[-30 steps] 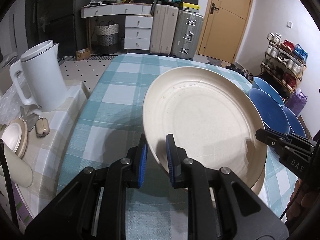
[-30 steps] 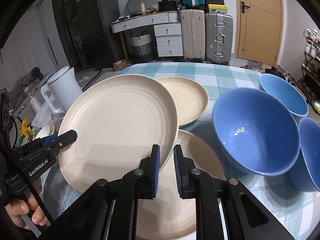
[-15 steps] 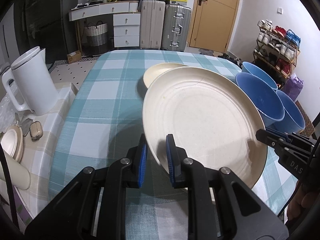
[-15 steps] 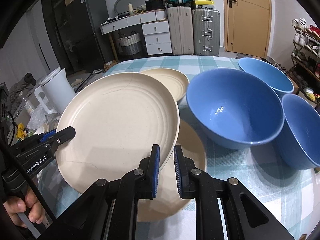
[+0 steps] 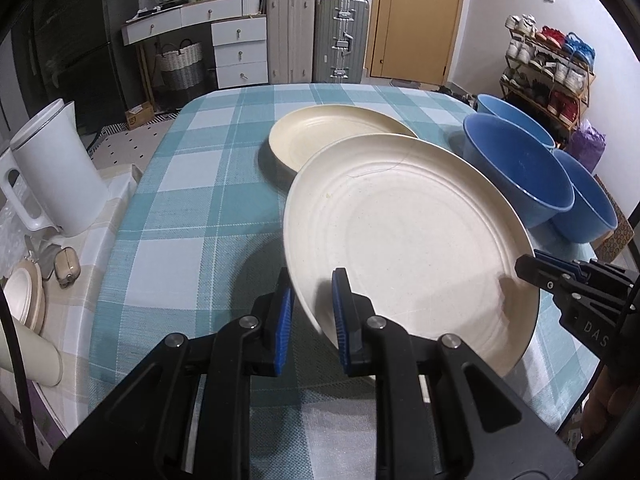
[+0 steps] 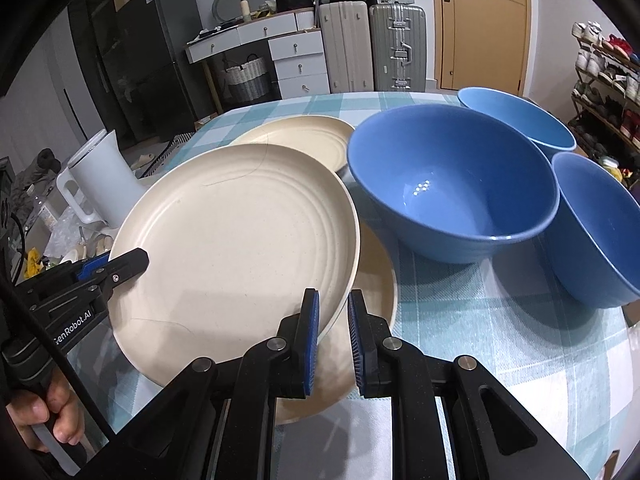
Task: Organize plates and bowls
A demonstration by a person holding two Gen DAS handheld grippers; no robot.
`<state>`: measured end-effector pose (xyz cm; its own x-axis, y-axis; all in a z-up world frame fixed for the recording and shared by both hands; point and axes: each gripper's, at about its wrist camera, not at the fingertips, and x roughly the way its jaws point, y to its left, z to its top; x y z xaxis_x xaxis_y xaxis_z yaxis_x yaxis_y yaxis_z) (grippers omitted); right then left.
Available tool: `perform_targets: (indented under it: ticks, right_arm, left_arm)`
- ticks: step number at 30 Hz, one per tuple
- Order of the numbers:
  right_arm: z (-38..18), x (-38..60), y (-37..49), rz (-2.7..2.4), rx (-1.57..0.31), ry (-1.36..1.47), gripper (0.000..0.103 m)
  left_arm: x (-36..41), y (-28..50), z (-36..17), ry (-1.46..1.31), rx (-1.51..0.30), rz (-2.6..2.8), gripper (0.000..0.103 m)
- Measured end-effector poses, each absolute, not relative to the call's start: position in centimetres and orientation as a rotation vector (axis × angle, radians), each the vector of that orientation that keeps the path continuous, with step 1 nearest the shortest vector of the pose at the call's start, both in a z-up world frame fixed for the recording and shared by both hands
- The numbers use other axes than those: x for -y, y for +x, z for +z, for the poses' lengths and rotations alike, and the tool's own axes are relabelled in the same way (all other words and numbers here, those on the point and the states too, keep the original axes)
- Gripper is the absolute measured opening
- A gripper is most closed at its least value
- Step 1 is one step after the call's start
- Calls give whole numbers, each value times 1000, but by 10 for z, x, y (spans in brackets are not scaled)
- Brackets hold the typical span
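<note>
The left claw (image 6: 116, 268), seen from the right wrist camera, carries the white lettering "GenRobot.AI" on its black body. The right claw (image 5: 538, 270), seen from the left wrist camera, shows the white letters "DAS", the rest cut off.

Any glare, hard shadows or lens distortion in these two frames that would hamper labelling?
Left wrist view: strong fisheye bending, dark corners; the lifted plate casts a soft shadow on the checked tablecloth. Right wrist view: same distortion; small glare dots inside the middle blue bowl; everything reasonably sharp.
</note>
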<state>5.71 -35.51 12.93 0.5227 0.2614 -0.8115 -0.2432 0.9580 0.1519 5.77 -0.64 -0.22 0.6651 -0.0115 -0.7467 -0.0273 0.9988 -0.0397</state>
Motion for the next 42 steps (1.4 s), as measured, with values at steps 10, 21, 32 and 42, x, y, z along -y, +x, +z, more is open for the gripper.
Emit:
perform_targets:
  ticks: [10,21,32,42]
  right_arm:
    - [121,357,52,265,-987,-1,15]
    - [118,358,48,231,-974,-44,15]
    - [110,352,44,213,-983,-86,16]
    - [107,352,45,210,-992,-87,17]
  left_arm:
    - [21,63,-16,24,-865,12,17]
    - [33,68,-32,68,-895,10,20]
    - [40,69,-42,119,-927,20,21]
    - [41,69,-46,137,-941,12,23]
